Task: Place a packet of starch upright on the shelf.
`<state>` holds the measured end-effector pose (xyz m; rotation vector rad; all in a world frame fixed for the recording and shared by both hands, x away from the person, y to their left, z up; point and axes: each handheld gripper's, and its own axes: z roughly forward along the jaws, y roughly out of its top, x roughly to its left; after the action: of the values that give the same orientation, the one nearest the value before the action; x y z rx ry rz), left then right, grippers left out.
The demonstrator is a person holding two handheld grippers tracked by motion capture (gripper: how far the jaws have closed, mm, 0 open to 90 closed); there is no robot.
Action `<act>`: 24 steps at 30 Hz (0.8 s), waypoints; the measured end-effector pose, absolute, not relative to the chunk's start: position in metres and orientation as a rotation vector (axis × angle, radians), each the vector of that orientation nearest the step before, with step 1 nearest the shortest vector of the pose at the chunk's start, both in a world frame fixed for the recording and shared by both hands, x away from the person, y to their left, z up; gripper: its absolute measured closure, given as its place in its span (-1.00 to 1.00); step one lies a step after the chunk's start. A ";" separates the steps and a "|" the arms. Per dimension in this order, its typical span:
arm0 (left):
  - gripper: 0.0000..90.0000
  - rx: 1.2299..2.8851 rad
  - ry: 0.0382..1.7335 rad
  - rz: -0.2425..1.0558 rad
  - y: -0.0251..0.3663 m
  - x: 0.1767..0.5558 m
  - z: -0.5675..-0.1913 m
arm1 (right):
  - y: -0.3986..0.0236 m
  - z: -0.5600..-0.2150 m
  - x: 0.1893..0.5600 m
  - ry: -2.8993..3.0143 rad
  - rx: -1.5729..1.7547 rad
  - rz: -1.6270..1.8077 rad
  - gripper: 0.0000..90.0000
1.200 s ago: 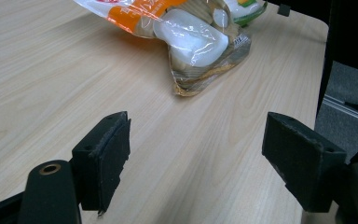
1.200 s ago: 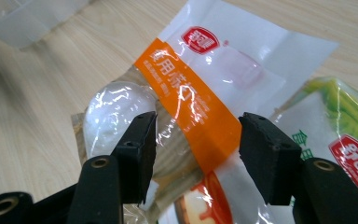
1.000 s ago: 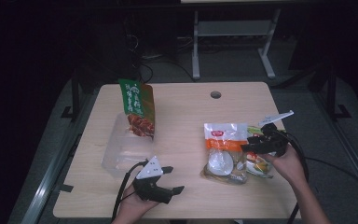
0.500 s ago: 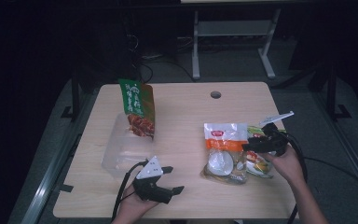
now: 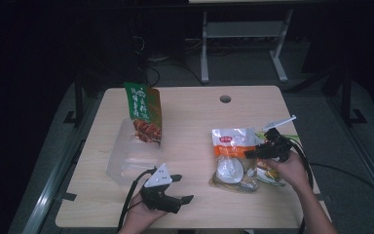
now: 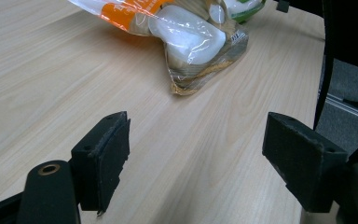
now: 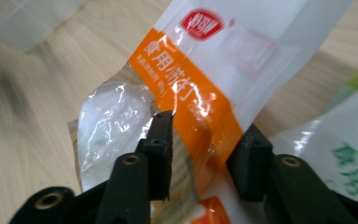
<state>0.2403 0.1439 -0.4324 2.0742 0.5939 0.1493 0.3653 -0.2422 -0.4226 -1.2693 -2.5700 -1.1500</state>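
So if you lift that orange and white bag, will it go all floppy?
Probably. The orange and white bag looks like thin, crinkly, glossy film, so it may sag and feel slippery. The white lump inside sits at one end, so that end would likely hang down from the right hand-held gripper.

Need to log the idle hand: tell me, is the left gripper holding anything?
No: in the left gripper view the left gripper stands wide open over bare table, with nothing between its jaws.

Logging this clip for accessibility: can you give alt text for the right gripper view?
The right claw straddles the orange band of a white-and-orange snack bag lying on a wooden table; its jaws have just been closing around it. A green-printed packet lies beside it.
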 end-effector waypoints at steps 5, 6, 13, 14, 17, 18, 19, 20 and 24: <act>-0.50 2.072 0.596 0.147 0.144 0.241 -0.433 | -0.232 -0.426 0.364 -2.570 -1.224 -1.133 0.79; -0.50 2.073 0.597 0.146 0.144 0.241 -0.433 | -0.231 -0.426 0.364 -2.565 -1.217 -1.138 0.87; -0.50 2.071 0.600 0.140 0.142 0.241 -0.433 | -0.227 -0.421 0.358 -2.546 -1.169 -1.186 0.98; -0.50 2.069 0.599 0.139 0.142 0.242 -0.433 | -0.227 -0.420 0.356 -2.547 -1.158 -1.197 0.98; -0.50 2.077 0.594 0.138 0.141 0.243 -0.433 | -0.224 -0.417 0.353 -2.556 -1.132 -1.217 0.99; -0.50 2.075 0.594 0.138 0.140 0.244 -0.432 | -0.224 -0.416 0.351 -2.560 -1.122 -1.220 0.99; -0.50 2.069 0.600 0.128 0.139 0.244 -0.433 | -0.223 -0.415 0.350 -2.561 -1.112 -1.237 0.99; -0.50 2.066 0.607 0.123 0.138 0.244 -0.433 | -0.223 -0.414 0.349 -2.559 -1.109 -1.249 0.99; -0.50 2.067 0.604 0.114 0.132 0.245 -0.431 | -0.220 -0.407 0.342 -2.560 -1.073 -1.316 0.99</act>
<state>0.2450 0.1322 -0.4315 2.0669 0.6038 0.1138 0.3425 -0.2199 -0.4071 -1.0726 -2.5603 -1.3163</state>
